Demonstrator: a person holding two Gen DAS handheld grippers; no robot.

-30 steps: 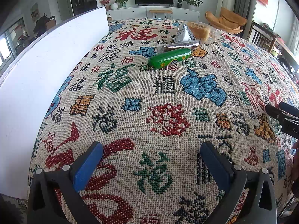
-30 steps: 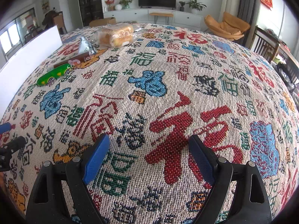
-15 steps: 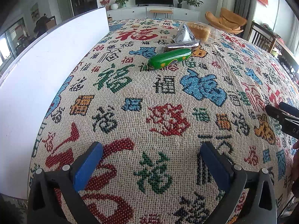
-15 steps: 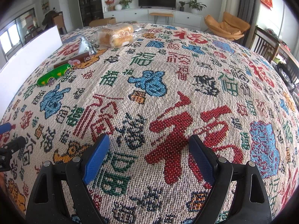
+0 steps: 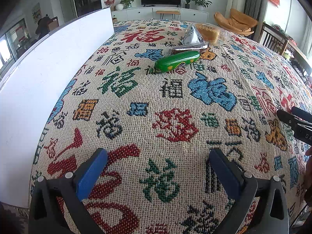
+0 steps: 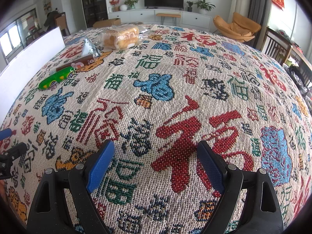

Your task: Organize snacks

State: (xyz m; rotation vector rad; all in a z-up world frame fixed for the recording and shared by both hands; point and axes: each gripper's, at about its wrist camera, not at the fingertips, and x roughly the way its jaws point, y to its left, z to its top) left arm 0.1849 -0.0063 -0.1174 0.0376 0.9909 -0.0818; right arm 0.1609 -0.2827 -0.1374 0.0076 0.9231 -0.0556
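A green snack pack [image 5: 177, 60] lies on the patterned tablecloth [image 5: 175, 101], far ahead of my left gripper [image 5: 156, 171], which is open and empty. Behind it lie a brown bar [image 5: 188, 47], a silver pyramid-shaped pack [image 5: 192, 35] and a bagged bread loaf [image 5: 209, 32]. In the right wrist view the same green pack [image 6: 56, 77], brown bar [image 6: 78, 64], silver pack [image 6: 88, 47] and bread [image 6: 121, 36] sit at the far left. My right gripper [image 6: 156, 163] is open and empty, well away from them.
A tall white board [image 5: 39, 74] stands along the table's left edge, also seen in the right wrist view [image 6: 29, 58]. The right gripper shows at the left view's right edge [image 5: 296, 122]. Chairs [image 6: 278, 48] stand to the right.
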